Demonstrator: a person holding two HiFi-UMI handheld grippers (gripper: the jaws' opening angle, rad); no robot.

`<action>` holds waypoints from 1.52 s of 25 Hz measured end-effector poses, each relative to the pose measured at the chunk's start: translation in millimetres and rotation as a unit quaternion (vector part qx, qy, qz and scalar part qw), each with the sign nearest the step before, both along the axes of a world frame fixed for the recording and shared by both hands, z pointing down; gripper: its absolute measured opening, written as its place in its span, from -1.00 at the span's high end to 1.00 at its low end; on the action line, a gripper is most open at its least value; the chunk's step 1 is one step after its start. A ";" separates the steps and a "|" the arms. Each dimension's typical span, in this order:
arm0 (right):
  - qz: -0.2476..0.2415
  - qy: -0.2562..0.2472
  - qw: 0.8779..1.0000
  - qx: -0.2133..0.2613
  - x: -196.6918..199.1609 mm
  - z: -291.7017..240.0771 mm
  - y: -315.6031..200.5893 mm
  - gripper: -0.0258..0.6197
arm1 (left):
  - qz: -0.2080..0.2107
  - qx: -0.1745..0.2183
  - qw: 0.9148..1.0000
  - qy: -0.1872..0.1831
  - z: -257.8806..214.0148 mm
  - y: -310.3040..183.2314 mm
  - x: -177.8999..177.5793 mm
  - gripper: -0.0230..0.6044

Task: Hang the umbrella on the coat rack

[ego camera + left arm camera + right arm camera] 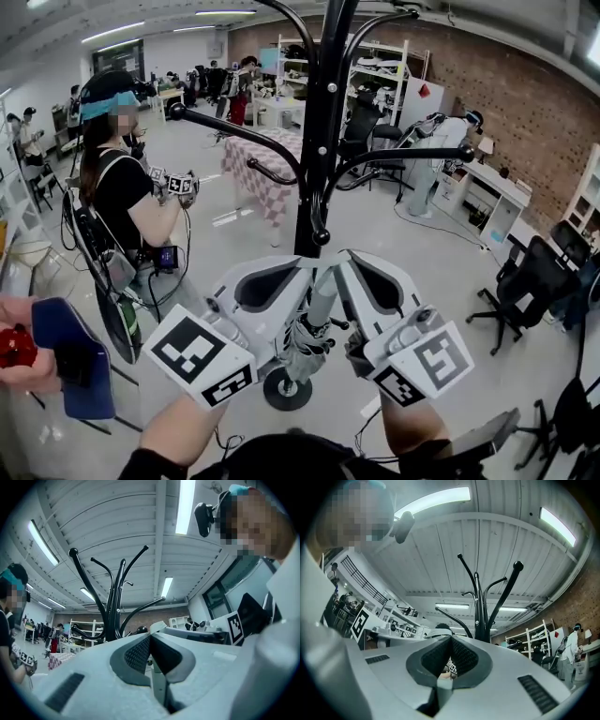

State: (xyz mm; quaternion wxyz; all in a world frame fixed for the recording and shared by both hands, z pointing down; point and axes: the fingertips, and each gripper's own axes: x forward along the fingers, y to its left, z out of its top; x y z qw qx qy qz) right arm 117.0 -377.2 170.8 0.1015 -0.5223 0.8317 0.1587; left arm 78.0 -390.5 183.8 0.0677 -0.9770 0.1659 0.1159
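Head view: The floor (412, 248) is wide open on the right and far behind the coat rack (317, 141). The rack's black pole stands straight ahead, and its round foot (286, 389) is near the person's arms. Curved hooks reach out left and right above the grippers, so the room over them is tight. A person (122, 197) stands close on the left, with a blue chair (70, 361) nearer still. A checked table (267, 173) is far behind the pole. A black office chair (525, 281) sits at the right. The umbrella (319, 305), grey and folded, hangs between the left gripper (312, 266) and the right gripper (344, 257). It touches the side of each, just in front of the pole and above the foot. Its top goes under the two tips, close to a low hook (322, 236). I cannot tell what holds it up.

Left gripper view: The coat rack (114, 616) rises just ahead, a bit to the left, under long ceiling lights (185, 506). The left gripper's (150, 635) jaws are closed, tips pressed together. I see nothing caught between them.

Right gripper view: The coat rack (480, 616) stands just ahead, a bit to the right, with shelves (534, 639) far off at the right. The right gripper's (450, 638) jaws are closed too, tips together. Only far-off things show through the hollow.
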 end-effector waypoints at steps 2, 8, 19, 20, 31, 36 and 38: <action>0.001 0.000 1.000 0.001 1.7 -0.6 -4.8 0.89 | -0.003 0.003 1.000 -0.002 -1.3 -5.2 1.5 0.89; 0.000 0.002 1.000 0.007 3.8 -4.8 -18.7 0.89 | -0.014 0.012 1.000 0.002 -7.3 -20.8 2.3 0.89; 0.002 -0.003 1.000 -0.016 11.5 5.8 -50.1 0.89 | -0.024 -0.003 1.000 -0.014 1.8 -50.9 12.2 0.89; 0.003 -0.004 1.000 -0.019 12.6 6.9 -53.7 0.90 | -0.024 -0.007 1.000 -0.015 2.9 -54.0 13.6 0.89; 0.015 0.000 0.999 -0.043 20.5 27.2 -85.4 0.89 | -0.044 -0.028 0.998 -0.020 22.8 -82.5 24.8 0.89; 0.015 0.002 0.998 -0.055 22.4 40.8 -95.7 0.89 | -0.053 -0.035 0.998 -0.027 35.5 -92.0 28.8 0.89; 0.013 0.001 0.998 -0.060 22.7 44.8 -98.0 0.89 | -0.055 -0.040 0.997 -0.029 39.1 -95.0 29.5 0.89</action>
